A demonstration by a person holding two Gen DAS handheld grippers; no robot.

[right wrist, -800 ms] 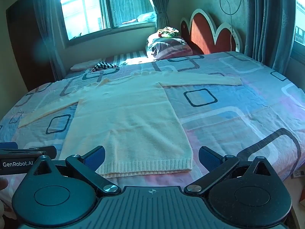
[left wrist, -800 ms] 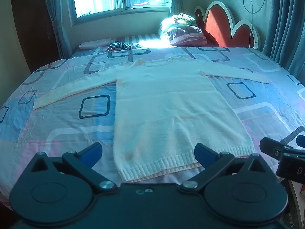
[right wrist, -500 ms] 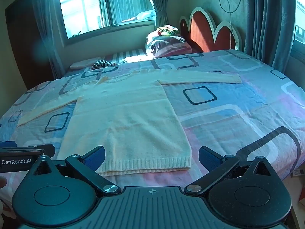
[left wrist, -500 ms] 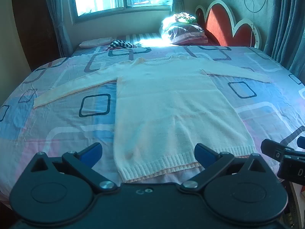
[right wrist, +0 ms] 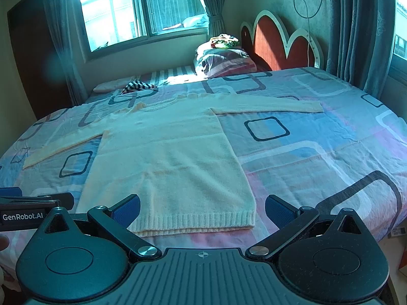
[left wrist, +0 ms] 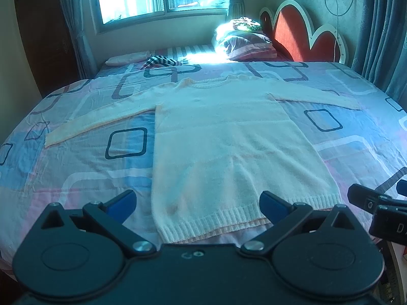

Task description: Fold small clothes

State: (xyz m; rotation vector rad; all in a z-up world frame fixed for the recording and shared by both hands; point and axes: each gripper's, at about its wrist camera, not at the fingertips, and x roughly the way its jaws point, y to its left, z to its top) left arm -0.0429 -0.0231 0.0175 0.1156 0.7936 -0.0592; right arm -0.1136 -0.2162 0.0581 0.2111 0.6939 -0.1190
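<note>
A cream sweater (left wrist: 229, 137) lies flat on the bed (left wrist: 76, 157), sleeves spread, ready for folding — left gripper (left wrist: 197, 202) and right gripper (right wrist: 202, 208) hover at its hem, jaws wide, empty.

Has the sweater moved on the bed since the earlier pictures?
No. The sweater lies flat in the same place: its left cuff sits beside the same dark square on the bedsheet.
</note>
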